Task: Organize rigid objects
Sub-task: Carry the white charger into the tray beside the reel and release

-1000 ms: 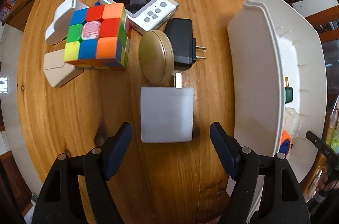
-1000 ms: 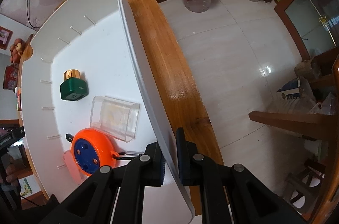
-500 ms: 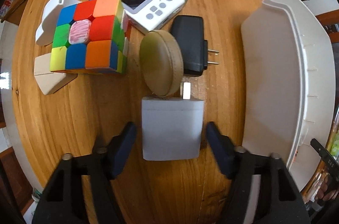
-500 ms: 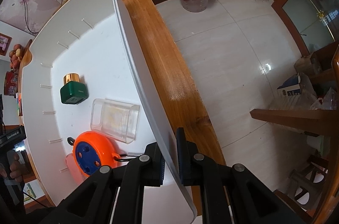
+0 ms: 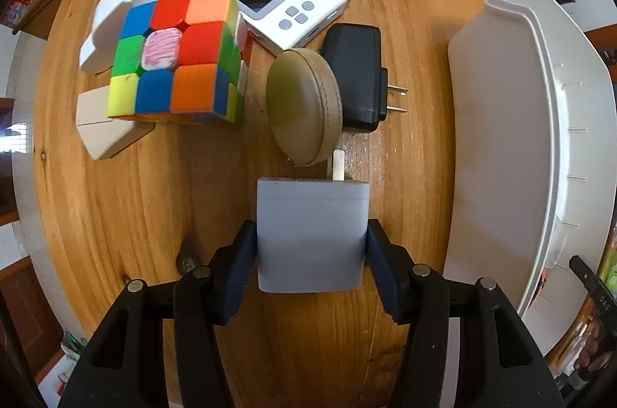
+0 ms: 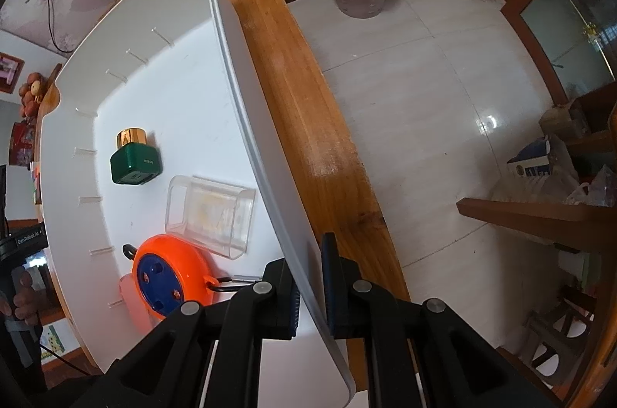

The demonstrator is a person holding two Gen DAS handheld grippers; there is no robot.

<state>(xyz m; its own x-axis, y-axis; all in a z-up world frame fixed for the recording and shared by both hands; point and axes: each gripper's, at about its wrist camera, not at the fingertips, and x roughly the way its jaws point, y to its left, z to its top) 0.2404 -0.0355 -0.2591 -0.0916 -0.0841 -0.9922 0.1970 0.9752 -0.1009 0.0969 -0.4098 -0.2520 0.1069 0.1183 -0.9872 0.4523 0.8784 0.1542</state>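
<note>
On a round wooden bench (image 5: 154,253), the sorting job stands partly done: a green bottle with a gold cap (image 6: 135,161), a clear plastic box (image 6: 210,215) and an orange reel (image 6: 169,277) already lie inside the white bin (image 6: 154,61), while a colour cube (image 5: 177,57), a white handheld console (image 5: 270,3), a black plug adapter (image 5: 354,76), a tan round case (image 5: 304,105) and two white blocks beside the cube remain outside it, clustered near the bench's middle. Next in line, by the look of it, is the pale grey charger (image 5: 310,234), lying flat with its prong pointing away toward the round case. The left claw (image 5: 310,261) points straight down over it, the charger squarely between its blue pads (image 5: 239,265); the jaws are closing, and the pads appear to touch the charger's two sides, which still rests on the wood. The right claw (image 6: 310,284) is clamped tight on the bin's near wall, one finger inside and one outside, apparently steadying the bin at the bench's edge.
</note>
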